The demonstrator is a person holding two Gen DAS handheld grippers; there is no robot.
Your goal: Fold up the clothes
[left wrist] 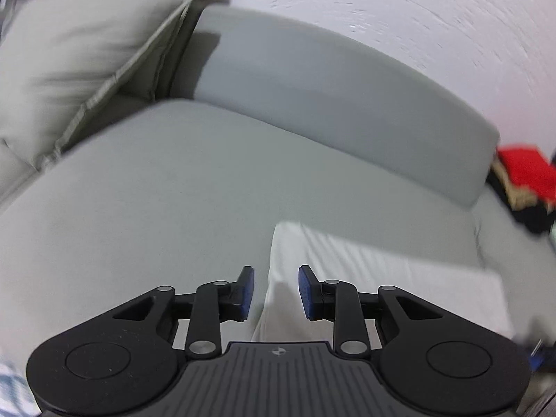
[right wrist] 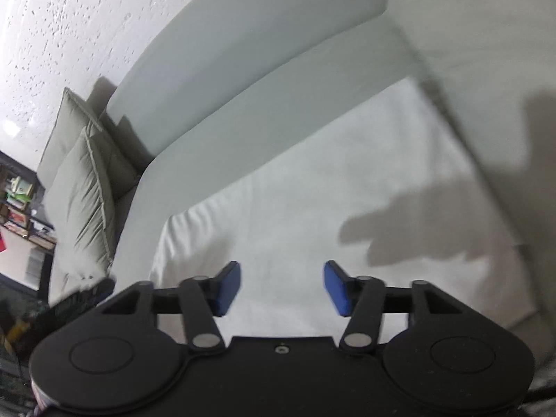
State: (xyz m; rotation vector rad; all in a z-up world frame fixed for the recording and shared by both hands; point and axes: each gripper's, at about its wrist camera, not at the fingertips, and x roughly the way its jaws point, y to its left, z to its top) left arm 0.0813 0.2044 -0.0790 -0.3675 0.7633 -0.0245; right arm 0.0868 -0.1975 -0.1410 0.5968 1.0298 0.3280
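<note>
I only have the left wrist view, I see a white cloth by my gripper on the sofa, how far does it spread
Observer: In the right wrist view the white garment covers most of the seat, reaching the grey backrest.
Operator: Is the right hand-held gripper holding it?
Observer: No. The right hand-held gripper is open above the cloth, nothing between its blue pads.
Operator: Anything beyond the sofa's left end?
Observer: Past the green-grey cushions stands a cluttered shelf.
</note>
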